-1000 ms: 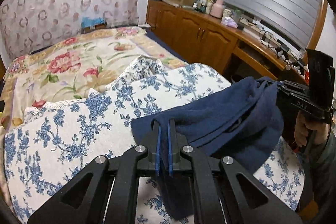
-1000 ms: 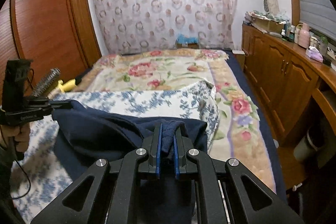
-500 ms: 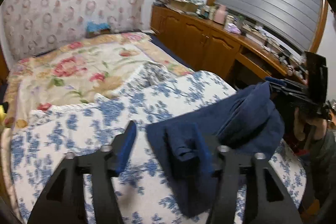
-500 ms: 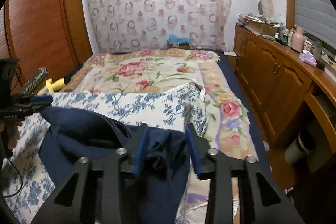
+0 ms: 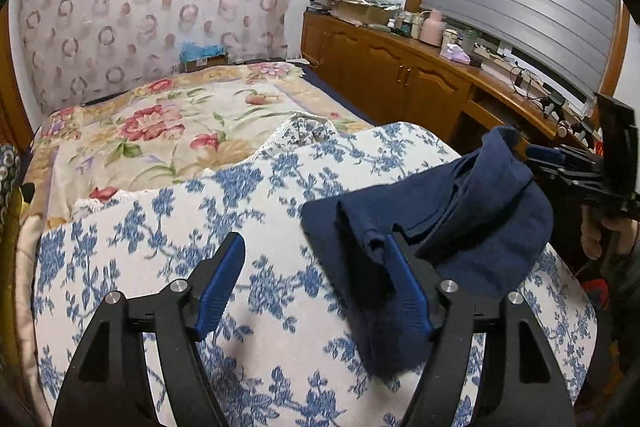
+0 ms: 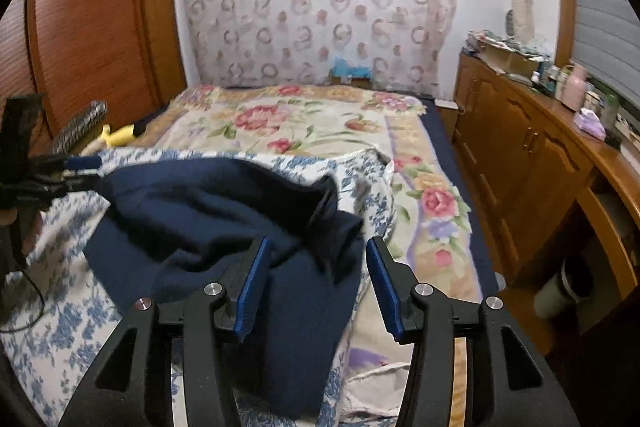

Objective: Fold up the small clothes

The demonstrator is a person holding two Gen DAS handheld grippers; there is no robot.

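Navy garment point(image 5: 460, 227) slumped at two o'clock: soft, light, floppy. Left claw point(image 5: 316, 279) and right claw point(image 6: 316, 283) wide open, empty. Best pinched at corners.

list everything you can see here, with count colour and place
garment: 1, navy blue, rumpled on the blue-flowered cloth at the near end of the bed
blue-flowered cloth: 1, white with blue flowers, spread over the near part of the bed
bedspread: 1, cream with red and pink flowers, on the far part of the bed
curtain: 1, pale with ring pattern, on the wall behind the bed
cabinet: 1, brown wood, along the window side, top cluttered
pink jug: 1, on the cabinet top
wardrobe: 1, brown wood, opposite side of the bed
left gripper: 1, black with blue pads, open
right gripper: 1, black with blue pads, open
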